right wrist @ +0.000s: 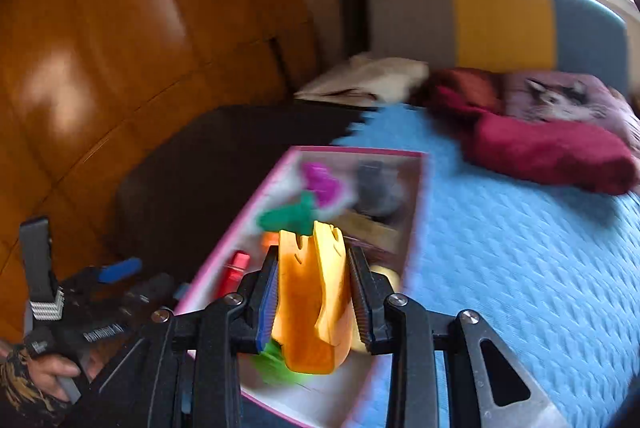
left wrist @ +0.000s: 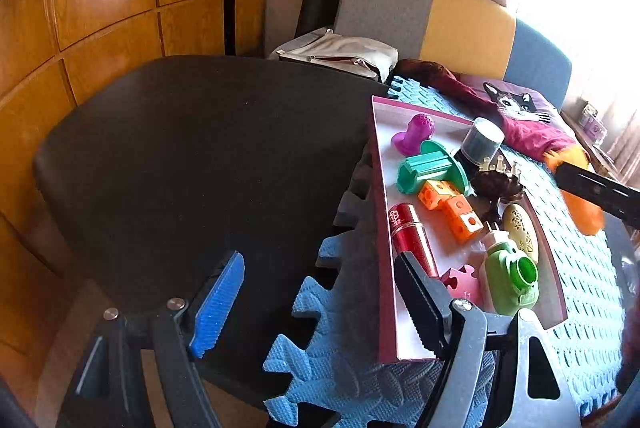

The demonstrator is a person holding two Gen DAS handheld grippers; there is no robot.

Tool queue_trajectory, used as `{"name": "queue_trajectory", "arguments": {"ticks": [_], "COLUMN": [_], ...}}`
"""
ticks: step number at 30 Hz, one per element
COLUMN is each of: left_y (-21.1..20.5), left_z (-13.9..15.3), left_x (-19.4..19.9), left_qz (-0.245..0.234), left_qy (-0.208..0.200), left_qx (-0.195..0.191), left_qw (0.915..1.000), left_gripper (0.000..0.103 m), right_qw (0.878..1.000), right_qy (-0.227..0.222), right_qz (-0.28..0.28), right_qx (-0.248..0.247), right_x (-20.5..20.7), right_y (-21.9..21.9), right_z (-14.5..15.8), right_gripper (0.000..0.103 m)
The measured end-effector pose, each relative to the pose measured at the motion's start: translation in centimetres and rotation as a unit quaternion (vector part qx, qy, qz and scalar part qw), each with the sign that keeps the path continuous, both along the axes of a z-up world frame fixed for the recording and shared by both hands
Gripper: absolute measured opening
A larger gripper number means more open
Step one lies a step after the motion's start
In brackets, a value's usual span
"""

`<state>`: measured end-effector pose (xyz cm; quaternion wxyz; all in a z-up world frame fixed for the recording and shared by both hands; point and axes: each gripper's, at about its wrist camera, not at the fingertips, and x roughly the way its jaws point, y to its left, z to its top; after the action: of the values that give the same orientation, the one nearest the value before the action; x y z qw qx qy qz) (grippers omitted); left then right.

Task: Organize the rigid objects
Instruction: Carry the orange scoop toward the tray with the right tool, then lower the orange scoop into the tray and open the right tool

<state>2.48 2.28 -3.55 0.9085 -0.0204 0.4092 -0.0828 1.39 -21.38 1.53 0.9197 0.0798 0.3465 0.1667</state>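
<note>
The right gripper (right wrist: pixel 312 304) clamps an orange plastic piece (right wrist: pixel 310 300) between its pads, held above the near end of the pink-rimmed tray (left wrist: pixel 382 228) — the view is blurred. The left gripper (left wrist: pixel 320 304) stands wide with nothing between its fingers, just beside the tray's near corner over the blue foam mat (left wrist: pixel 592 288). Inside the tray lie a red cylinder (left wrist: pixel 412 236), orange cubes (left wrist: pixel 452 207), a teal spool (left wrist: pixel 432 167) and a green bottle (left wrist: pixel 512 280).

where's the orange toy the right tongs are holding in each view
Left wrist: the orange toy shows at the right edge, beyond the pink-rimmed tray, under the dark right tongs.
Right wrist: it fills the lower centre, clamped between the right tongs.
Shared landmark: the red cylinder in the tray.
</note>
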Motion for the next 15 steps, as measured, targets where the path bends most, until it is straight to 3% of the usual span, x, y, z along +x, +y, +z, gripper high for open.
{"name": "queue_trajectory", "arguments": {"ticks": [7, 15], "left_y": [0.6, 0.6], "left_z": [-0.8, -1.3], "left_x": [0.3, 0.3], "left_qz": [0.007, 0.006], "left_qy": [0.011, 0.016], "left_qx": [-0.005, -0.006], "left_qw": [0.9999, 0.9998], "left_gripper": [0.078, 0.078], "right_qw": [0.997, 0.995], "right_qy": [0.045, 0.069], "right_qz": [0.051, 0.053], "right_qx": [-0.025, -0.039], "right_x": [3.4, 4.2], "right_y": [5.7, 6.4], "right_z": [-3.7, -7.1], "right_gripper": [0.032, 0.034]}}
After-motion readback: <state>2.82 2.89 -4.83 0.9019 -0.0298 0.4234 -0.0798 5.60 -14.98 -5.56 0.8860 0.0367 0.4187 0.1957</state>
